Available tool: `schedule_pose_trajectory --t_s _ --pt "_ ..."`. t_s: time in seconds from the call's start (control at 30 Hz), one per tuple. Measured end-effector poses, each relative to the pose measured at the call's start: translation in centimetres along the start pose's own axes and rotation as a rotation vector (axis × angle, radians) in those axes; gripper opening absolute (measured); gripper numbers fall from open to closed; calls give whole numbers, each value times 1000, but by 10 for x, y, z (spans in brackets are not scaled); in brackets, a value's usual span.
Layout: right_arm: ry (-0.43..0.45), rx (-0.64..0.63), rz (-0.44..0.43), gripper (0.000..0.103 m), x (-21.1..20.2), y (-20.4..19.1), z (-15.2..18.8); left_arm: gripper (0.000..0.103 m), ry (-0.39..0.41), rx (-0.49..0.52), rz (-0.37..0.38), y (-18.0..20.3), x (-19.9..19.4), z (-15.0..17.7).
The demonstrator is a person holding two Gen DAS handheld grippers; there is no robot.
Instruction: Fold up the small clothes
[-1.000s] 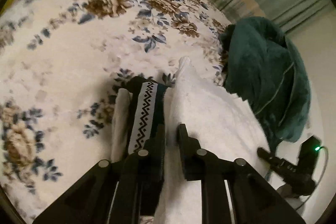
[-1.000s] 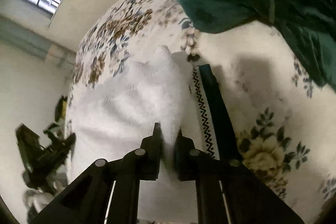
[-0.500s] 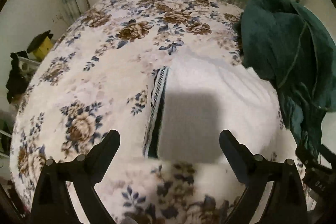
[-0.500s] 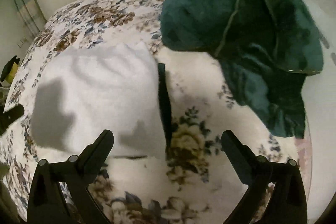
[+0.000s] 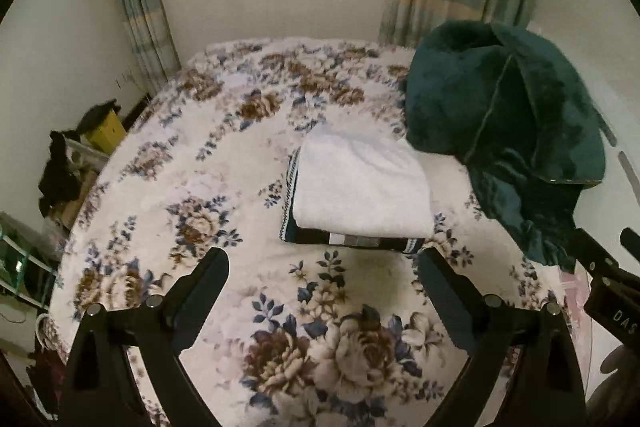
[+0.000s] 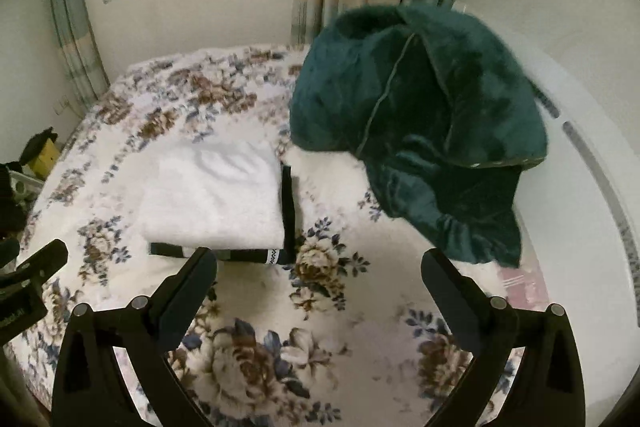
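Jaws on both grippers stand wide w/ nothing between them: left gripper (image 5: 322,269) and right gripper (image 6: 320,269) hover above the floral bed (image 5: 224,163), prob. so the wrist cams take in the whole result. Folded white garment (image 5: 362,183) lies flat ahead of the left jaws, slightly toward their right finger; ahead of the right jaws it sits off toward their left finger. It rests square on a dark folded piece w/ zigzag trim (image 5: 290,199), edges roughly aligned, i.e. stacked as a finished pile. Green blanket (image 6: 420,115) is heaped beyond the right finger, just beside the stack. Fold looks done.
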State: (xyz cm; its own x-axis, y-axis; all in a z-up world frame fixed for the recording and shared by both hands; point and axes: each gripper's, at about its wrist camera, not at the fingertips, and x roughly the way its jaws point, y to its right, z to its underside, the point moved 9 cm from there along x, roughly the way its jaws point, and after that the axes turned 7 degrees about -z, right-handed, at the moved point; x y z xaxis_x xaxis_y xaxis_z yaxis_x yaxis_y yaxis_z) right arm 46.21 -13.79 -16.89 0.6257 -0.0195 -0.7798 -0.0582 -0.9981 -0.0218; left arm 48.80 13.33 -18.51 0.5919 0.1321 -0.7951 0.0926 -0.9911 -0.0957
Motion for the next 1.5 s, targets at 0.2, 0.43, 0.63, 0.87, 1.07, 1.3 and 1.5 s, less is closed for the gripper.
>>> schedule_pose_trajectory --t_s 0.2,0.43,0.63,0.87,1.07,1.3,1.5 --pt "114 -31 -28 103 -112 0 -6 97 87 -17 -27 -13 -73 -1" --pt "213 -39 -71 103 -211 -1 -5 97 169 -42 -30 -19 -139 0" --pt "262 -28 -92 103 -271 2 0 97 210 -48 -12 -17 -174 8" --pt "294 -51 -107 103 -308 -1 9 97 232 -39 -12 -12 -192 17" --pt "296 -62 -107 103 -310 0 11 103 233 -32 10 -7 -196 22" --pt "281 -57 -119 103 -311 3 13 103 239 -51 -11 -12 -199 25" --pt "281 -64 -127 103 -308 0 13 103 237 -53 -17 -14 -201 27"
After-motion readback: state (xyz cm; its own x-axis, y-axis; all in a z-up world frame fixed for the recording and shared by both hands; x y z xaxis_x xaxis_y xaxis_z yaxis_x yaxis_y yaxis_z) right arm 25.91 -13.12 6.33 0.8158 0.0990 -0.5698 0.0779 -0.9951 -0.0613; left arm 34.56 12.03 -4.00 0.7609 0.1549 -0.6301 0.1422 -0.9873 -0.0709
